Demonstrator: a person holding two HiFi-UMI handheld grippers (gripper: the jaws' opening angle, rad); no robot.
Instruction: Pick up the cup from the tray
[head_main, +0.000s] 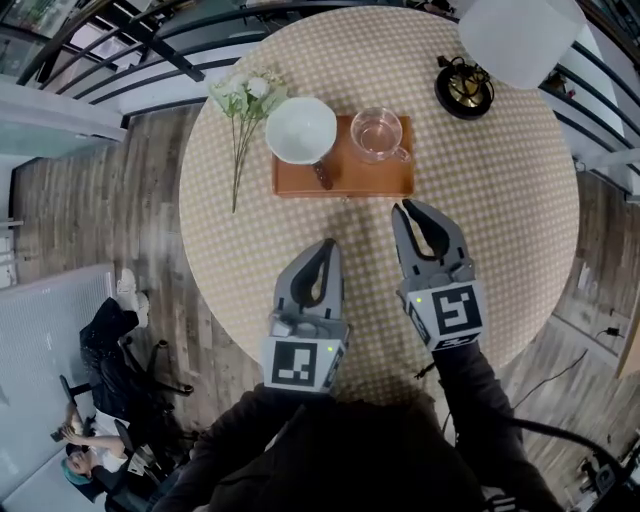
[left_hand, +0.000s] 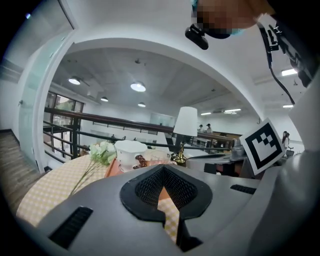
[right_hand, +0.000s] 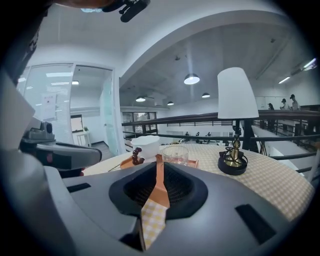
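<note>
An orange tray lies on the round checked table, past both grippers. On it stand a white cup with a dark brown handle and a clear glass cup. My left gripper is shut and empty, a short way in front of the tray. My right gripper is shut and empty too, its tips just short of the tray's near edge, below the glass cup. The right gripper view shows the white cup and glass cup ahead of the jaws.
A sprig of white flowers lies left of the tray. A table lamp with a black base and a white shade stands at the back right. Railings ring the table, and a lower floor shows beyond its edge.
</note>
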